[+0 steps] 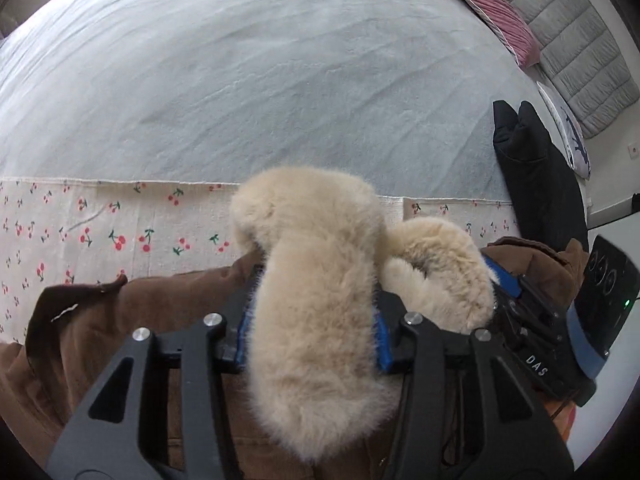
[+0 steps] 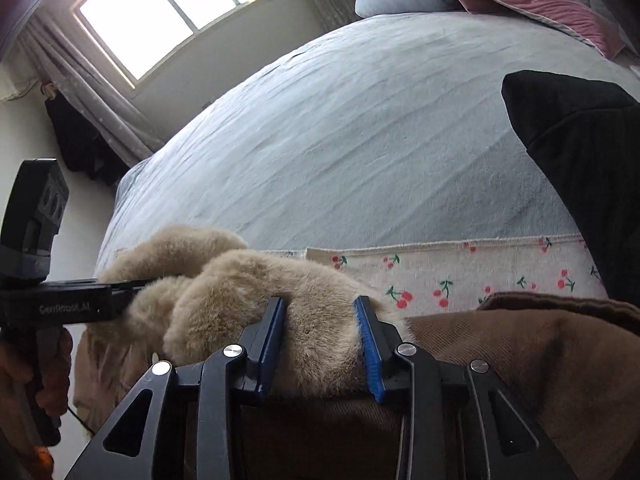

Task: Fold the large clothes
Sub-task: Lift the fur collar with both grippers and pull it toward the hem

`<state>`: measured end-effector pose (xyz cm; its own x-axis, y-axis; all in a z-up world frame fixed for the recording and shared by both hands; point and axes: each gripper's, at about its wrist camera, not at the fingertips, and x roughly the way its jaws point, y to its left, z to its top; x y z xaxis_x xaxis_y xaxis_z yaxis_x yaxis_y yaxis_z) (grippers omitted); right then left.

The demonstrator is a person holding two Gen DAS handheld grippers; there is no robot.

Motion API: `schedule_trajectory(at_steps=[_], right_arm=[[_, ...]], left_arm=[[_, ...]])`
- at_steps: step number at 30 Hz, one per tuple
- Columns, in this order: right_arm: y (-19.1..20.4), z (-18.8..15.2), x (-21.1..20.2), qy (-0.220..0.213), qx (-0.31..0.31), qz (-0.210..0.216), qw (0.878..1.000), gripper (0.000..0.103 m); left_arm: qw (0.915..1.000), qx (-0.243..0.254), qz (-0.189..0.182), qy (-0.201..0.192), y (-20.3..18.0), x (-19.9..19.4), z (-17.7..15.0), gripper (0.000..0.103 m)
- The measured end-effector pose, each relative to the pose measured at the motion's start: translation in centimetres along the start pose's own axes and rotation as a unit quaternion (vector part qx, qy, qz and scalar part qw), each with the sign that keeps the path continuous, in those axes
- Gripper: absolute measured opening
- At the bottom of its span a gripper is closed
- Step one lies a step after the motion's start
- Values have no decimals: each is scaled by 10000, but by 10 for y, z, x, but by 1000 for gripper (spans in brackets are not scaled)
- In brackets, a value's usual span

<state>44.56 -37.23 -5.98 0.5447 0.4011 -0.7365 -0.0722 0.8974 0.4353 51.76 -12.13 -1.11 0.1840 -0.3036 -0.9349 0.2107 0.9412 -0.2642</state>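
Fingers of the left gripper (image 1: 316,312) clamped on a thick roll of cream fur trim (image 1: 312,320), blue pads sunk into the pile on both sides. Fingers of the right gripper (image 2: 320,336) likewise closed on the same fur trim, further along, pads pressed in and the fluff bulging between. Both held narrow, gripping fur, not empty. Seen from the left wrist, right gripper just beside, almost touching across the bunched fur. Attached to the fur: a brown coat (image 1: 120,320), heaped and crumpled at the near edge of the bed (image 1: 280,80), partly on a cherry-print cloth (image 1: 120,232) spread along that edge. Beyond, wide pale-blue bedding lying bare. Off to the right, a black garment (image 1: 536,176), draped and unfolded; further back, pink bedding (image 1: 496,12) and pillows near the headboard. Judged early in the task: coat seized by its furry collar or hood edge, not yet spread flat, no crease or fold visible. Left to do, presumably: lifting and laying out, smoothing, folding sleeves and body; black garment apparently untouched as well.
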Motion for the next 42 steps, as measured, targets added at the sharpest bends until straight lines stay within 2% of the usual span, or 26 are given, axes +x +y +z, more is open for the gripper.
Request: schedule_trajectory(at_steps=[2, 4, 6, 8, 11, 13, 14, 15, 17, 19, 21, 23, 25, 28, 29, 31, 32, 33, 34, 35, 36, 37, 39, 42], right_arm=[[-3, -6, -4, 17, 49, 62, 10000, 35], [-2, -11, -6, 18, 51, 64, 10000, 35], [1, -13, -6, -17, -29, -29, 10000, 35], [7, -15, -6, -48, -128, -139, 9998, 35], [15, -19, -3, -41, -250, -221, 9994, 35], [21, -21, 0, -6, -281, -222, 9994, 35], [22, -23, -1, 25, -282, -221, 9994, 35], [23, -23, -3, 68, -270, -218, 9994, 35], [21, -18, -10, 213, -174, -216, 9994, 37], [23, -10, -21, 355, 8, -42, 9994, 45], [30, 1, -36, 270, 90, 251, 9993, 55], [47, 13, -50, 79, -60, 188, 9998, 63], [71, 22, -51, 14, -368, 0, 9993, 66], [108, 24, -24, 387, -802, -121, 9960, 67], [120, 22, -12, 511, -967, -264, 9937, 67], [139, 12, 7, 647, -1444, -903, 9833, 67], [140, 6, 16, 735, -1764, -1198, 9742, 66], [142, -2, 18, 743, -2144, -1479, 9626, 58], [140, -7, 15, 715, -2331, -1588, 9567, 51], [138, -9, 9, 664, -2352, -1728, 9542, 21], [132, -9, -1, 480, -2203, -1820, 9571, 16], [115, -11, -13, 342, -1991, -1699, 9645, 14], [98, -15, -28, 118, -1573, -1451, 9768, 12], [94, -26, -37, -141, -1527, -1456, 9774, 11]], left_arm=[[9999, -95, -48, -60, -5, -13, 4, 49], [9996, 63, 88, -242, -20, -25, 9, 55], [9993, 227, 177, -223, -37, -20, 17, 73], [9988, 238, 422, -50, -48, -5, 21, 73], [9943, 238, 1014, 244, -48, 22, 21, 73], [9945, 219, 1016, 153, -42, 23, 13, 60], [9959, 201, 877, 10, -37, 17, 8, 35], [9983, 151, 554, -140, -31, 11, 2, 23], [9975, 142, -115, -683, -16, -7, -16, 18], [9922, 168, -624, -1067, -1, -17, -37, 15], [9834, 83, -1203, -1353, 16, -24, -59, 14], [9739, 95, -1577, -1628, 25, -33, -77, 14], [9649, 121, -1864, -1848, 28, -41, -92, 14], [9525, 34, -2215, -2091, 34, -50, -110, 13], [9497, 20, -2254, -2175, 36, -52, -114, 13], [9451, 20, -2257, -2363, 43, -57, -122, 13], [9450, 43, -2213, -2407, 46, -59, -125, 13], [9473, 95, -2163, -2363, 48, -58, -127, 13], [9509, 147, -2114, -2254, 48, -54, -126, 13], [9542, 198, -2029, -2188, 48, -50, -126, 13], [9568, 257, -1944, -2148, 46, -47, -126, 15], [9586, 298, -1894, -2108, 44, -47, -123, 16], [9604, 279, -1797, -2110, 43, -53, -122, 36], [9657, 349, -1227, -2263, 41, -73, -117, 49]])
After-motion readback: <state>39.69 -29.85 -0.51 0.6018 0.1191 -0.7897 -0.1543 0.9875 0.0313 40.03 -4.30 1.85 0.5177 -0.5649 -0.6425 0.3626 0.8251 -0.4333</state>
